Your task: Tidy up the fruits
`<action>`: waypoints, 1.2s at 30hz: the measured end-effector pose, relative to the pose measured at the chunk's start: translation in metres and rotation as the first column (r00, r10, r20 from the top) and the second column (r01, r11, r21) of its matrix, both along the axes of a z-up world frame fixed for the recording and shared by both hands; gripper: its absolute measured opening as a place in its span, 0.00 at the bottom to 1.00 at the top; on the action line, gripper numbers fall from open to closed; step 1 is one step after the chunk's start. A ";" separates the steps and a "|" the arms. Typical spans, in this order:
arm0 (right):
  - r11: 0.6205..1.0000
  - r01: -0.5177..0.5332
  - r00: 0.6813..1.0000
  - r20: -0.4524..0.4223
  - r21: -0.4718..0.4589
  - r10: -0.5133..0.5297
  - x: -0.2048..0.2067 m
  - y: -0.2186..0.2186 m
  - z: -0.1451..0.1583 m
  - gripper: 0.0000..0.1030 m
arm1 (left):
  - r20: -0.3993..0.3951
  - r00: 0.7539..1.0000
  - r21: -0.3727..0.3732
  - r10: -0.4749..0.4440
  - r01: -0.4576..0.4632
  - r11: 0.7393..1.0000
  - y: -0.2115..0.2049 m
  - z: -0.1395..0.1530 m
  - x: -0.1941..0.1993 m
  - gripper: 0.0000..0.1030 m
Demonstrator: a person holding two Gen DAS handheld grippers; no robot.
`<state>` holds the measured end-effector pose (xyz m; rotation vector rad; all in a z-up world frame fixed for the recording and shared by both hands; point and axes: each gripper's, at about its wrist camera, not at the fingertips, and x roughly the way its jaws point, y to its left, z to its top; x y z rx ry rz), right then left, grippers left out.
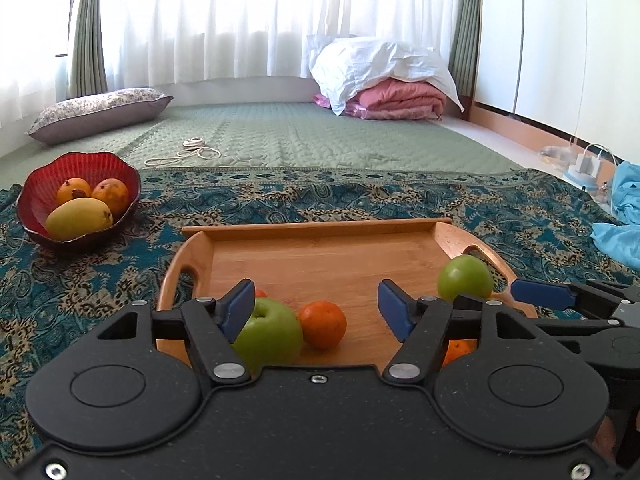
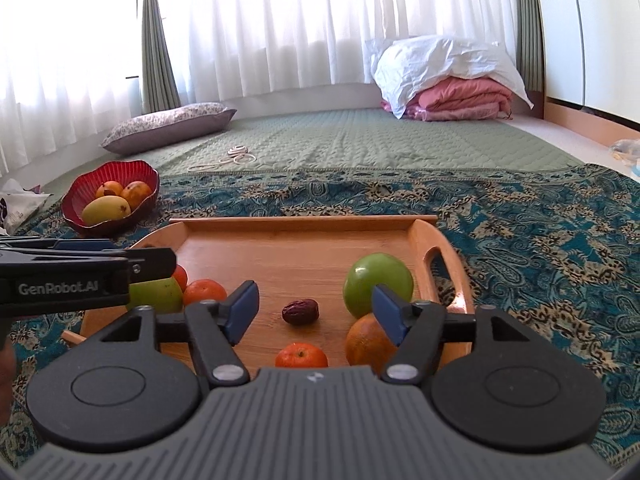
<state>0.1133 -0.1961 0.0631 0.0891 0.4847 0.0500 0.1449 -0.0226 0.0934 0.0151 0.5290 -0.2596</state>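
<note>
Left wrist view: the left claw (image 1: 316, 306) stands released, its blue pads apart with nothing between them, over the near end of the wooden tray (image 1: 320, 226). A green apple (image 1: 268, 336) sits just behind its left pad, touching a small orange (image 1: 322, 324) that lies just below the gap. A second green apple (image 1: 465, 278) rests off to its right by the tray's handle.

In the right wrist view the right claw (image 2: 316, 306) is likewise released and empty. A dark date (image 2: 301, 311) lies straight ahead in its gap, a tangerine (image 2: 301, 356) close under it, and a larger orange (image 2: 366, 344) partly behind its right pad.

The red bowl (image 1: 38, 196) with mangoes (image 1: 78, 218) stands well off to the left on the patterned blanket (image 1: 520, 224).

Judging by this, both claws are between grasps, choosing the next fruit. The next move calls for lowering a claw around one piece, likely the small orange or the date, and closing gently so it does not roll.
</note>
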 end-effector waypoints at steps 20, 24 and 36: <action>1.000 0.014 0.999 0.032 -0.010 -0.014 -0.049 0.005 -0.020 0.85 | -0.029 0.998 -0.038 0.057 -0.058 0.998 0.024 -0.021 -0.057 0.81; 1.000 0.027 0.999 0.024 -0.015 -0.027 -0.057 0.005 -0.028 0.86 | -0.036 0.997 -0.023 0.074 -0.075 0.997 0.027 -0.030 -0.065 0.81; 0.998 0.048 0.997 -0.056 -0.033 -0.050 -0.062 0.007 -0.059 0.87 | -0.092 0.990 0.019 0.111 -0.110 0.994 0.027 -0.065 -0.071 0.83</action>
